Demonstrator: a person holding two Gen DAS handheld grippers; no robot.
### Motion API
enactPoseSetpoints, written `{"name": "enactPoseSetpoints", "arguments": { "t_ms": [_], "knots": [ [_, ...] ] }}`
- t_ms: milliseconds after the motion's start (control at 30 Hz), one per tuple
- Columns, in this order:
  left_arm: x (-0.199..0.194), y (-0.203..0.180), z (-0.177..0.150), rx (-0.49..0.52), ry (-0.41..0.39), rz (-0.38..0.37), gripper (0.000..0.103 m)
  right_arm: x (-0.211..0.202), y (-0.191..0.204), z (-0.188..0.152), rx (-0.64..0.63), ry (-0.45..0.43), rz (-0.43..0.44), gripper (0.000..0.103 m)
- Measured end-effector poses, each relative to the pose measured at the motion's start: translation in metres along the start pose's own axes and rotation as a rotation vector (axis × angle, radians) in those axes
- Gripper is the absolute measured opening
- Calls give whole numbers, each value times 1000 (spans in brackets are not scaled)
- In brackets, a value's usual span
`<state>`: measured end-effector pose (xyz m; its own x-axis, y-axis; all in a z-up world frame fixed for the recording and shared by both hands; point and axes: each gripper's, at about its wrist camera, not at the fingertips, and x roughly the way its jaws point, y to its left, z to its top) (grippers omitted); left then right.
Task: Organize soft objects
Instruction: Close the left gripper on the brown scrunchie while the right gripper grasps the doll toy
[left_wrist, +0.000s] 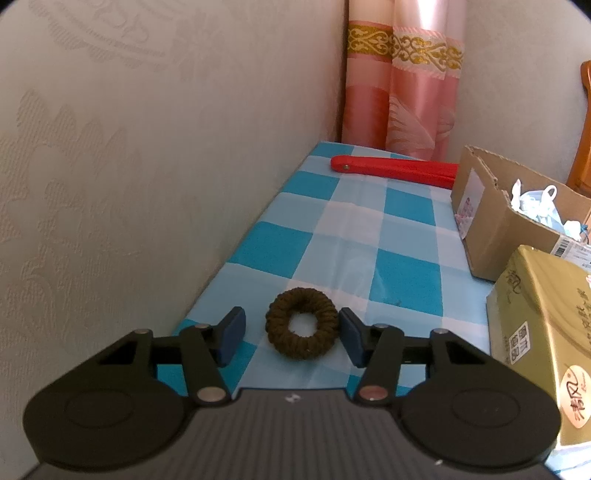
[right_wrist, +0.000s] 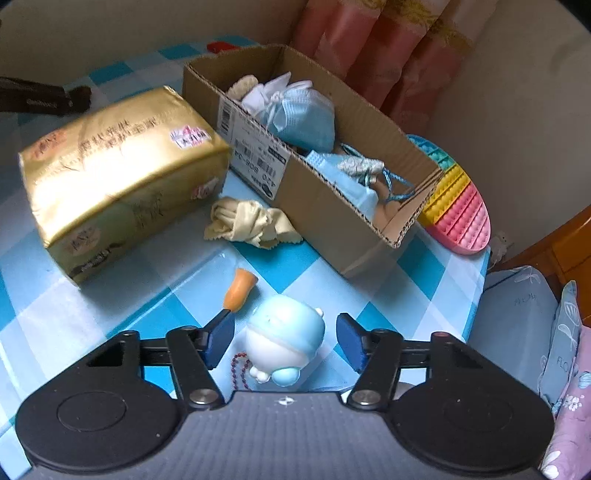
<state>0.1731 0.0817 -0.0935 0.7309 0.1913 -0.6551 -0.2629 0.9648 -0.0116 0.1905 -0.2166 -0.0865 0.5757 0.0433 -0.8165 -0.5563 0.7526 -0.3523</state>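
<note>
On the blue-and-white checked tablecloth (left_wrist: 354, 229), close to the pale embossed wall (left_wrist: 129, 166), a dark brown knitted hair scrunchie (left_wrist: 301, 323) lies flat between the spread blue pads of the left gripper (left_wrist: 291, 334). Its jaws stand wide apart; the right pad is just beside the ring's edge, and the left pad stands clear of it, so nothing is grasped. Farther along the cloth a red folded fan (left_wrist: 395, 170) lies across the far end, in front of a pink curtain with a gold band (left_wrist: 402, 92). An open brown cardboard box (left_wrist: 491, 221) and a gold foil-wrapped tissue pack (left_wrist: 546, 332) stand to the right.

From the right wrist view, the right gripper (right_wrist: 284, 341) is likewise released, its pads spread on either side of a small light blue and white rubbery figure toy (right_wrist: 284, 338) that rests on the cloth without touching either pad. An orange bell-shaped piece (right_wrist: 240, 290) lies just past the left pad. A crumpled pale yellow cloth (right_wrist: 249, 221) sits against the box's near wall, between box and tissue pack. Inside the box lie light blue face masks (right_wrist: 306, 118) and other soft pieces. A rainbow-coloured silicone bubble mat (right_wrist: 458, 199) lies beyond the box.
</note>
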Motion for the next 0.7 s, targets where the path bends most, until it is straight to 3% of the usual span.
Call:
{"name": "enactPoseSetpoints", "arguments": {
  "t_ms": [167,433,700],
  "knots": [
    [1,0,2,3,-2,3,47,6,0,-1,10,26,3,53],
    [-2,-1,2,23,-11,4,35,1,1,-2,22,10,-7,52],
    [-11,4,4,31,-19,-4,35,-16,6,-2,31,-34,0,52]
  ]
}}
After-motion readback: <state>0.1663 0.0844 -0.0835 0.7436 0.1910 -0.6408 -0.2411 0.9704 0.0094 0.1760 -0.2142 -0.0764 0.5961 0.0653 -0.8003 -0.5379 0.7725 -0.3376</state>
